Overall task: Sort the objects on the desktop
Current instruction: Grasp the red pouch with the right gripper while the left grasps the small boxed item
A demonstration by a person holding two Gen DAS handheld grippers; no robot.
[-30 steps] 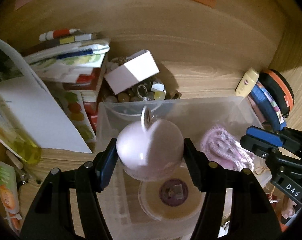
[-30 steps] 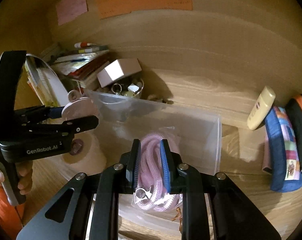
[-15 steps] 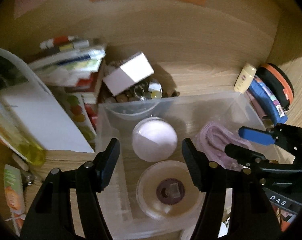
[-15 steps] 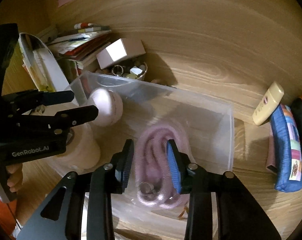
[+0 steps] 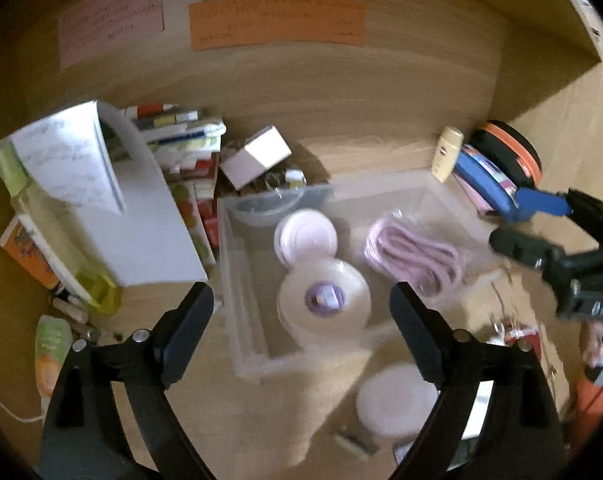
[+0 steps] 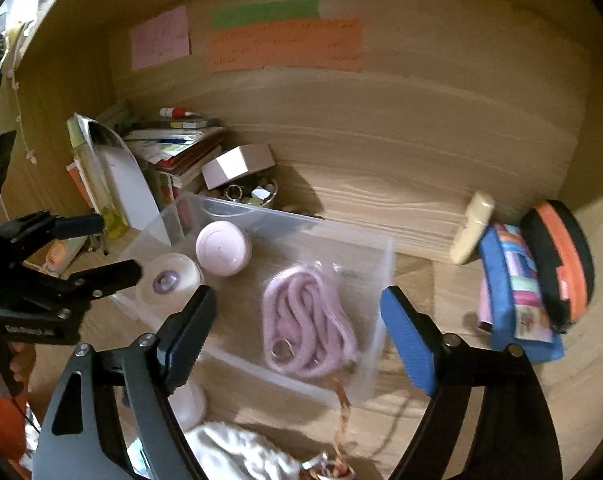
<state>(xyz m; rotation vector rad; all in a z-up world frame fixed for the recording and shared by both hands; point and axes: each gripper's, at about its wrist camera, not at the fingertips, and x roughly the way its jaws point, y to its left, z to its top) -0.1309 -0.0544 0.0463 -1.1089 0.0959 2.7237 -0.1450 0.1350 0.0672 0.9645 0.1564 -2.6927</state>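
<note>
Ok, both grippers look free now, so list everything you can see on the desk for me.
Clear bin: 1, transparent, desk centre.
Pink round case: 1, inside bin, back left.
Tape roll: 1, whitish with purple core, inside bin, front left.
Coiled cord: 1, pink, bagged, inside bin, right.
White box: 1, on trinket bowl behind bin.
Book stack: 1, mixed colours, back left.
Cream bottle: 1, right.
Blue pouch: 1, right.
Orange-black case: 1, far right.
Left gripper: open.
Right gripper: open.
</note>
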